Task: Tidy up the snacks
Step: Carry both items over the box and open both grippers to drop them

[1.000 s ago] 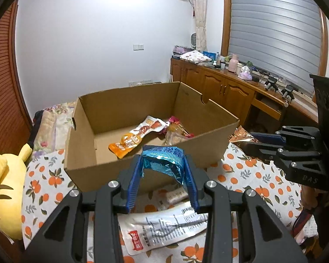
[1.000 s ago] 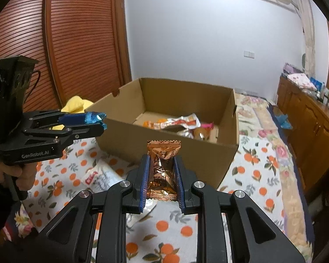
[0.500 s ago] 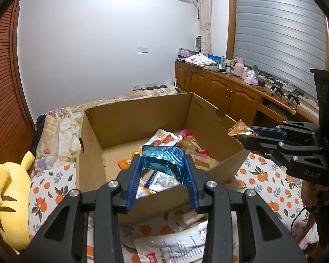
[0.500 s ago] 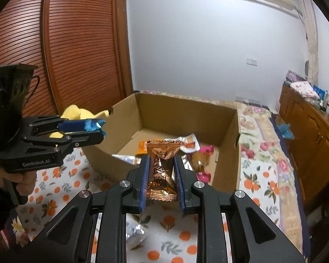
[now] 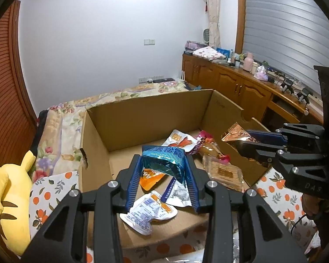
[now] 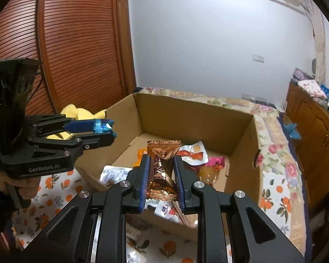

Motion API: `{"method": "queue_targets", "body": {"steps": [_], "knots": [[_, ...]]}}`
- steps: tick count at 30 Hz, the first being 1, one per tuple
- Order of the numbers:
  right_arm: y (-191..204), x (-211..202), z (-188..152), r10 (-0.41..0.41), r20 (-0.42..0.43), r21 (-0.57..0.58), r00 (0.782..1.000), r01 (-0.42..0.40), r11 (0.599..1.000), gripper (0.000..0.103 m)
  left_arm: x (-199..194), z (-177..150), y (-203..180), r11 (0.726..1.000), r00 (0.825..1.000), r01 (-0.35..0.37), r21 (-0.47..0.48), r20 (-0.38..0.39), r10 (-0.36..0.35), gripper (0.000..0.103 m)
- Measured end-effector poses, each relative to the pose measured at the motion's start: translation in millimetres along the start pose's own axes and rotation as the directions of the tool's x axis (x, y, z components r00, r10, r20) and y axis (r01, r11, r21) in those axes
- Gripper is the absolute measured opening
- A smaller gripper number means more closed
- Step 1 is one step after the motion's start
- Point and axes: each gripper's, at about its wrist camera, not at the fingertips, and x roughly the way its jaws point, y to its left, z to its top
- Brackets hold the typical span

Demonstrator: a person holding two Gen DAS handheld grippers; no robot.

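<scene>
An open cardboard box stands on an orange-print cloth and holds several snack packets. My left gripper is shut on a blue foil packet and holds it above the box's near left part; it also shows in the right wrist view. My right gripper is shut on a copper-brown candy packet above the box's near right edge; it shows in the left wrist view with the packet.
A yellow plush toy lies left of the box. A floral bedspread lies behind it. A wooden cabinet runs along the right wall. A wooden slatted door stands at the left. More packets lie on the cloth before the box.
Both grippers have risen and moved forward over the box, each still holding its packet. More of the box floor and its packets has come into view.
</scene>
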Motion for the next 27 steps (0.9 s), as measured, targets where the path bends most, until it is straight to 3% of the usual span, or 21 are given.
{"method": "queue_targets", "body": {"steps": [21, 27], "knots": [[-12, 48, 7, 0.019, -0.074, 0.005, 0.997, -0.019, 1.000, 0.021, 25, 5, 4, 1.000, 0.999, -0.026, -0.005, -0.042, 0.025, 0.050], [-18, 49, 7, 0.030, -0.072, 0.034, 0.997, -0.028, 0.999, 0.030, 26, 4, 3, 1.000, 0.999, -0.027, -0.002, -0.042, 0.027, 0.059]]}}
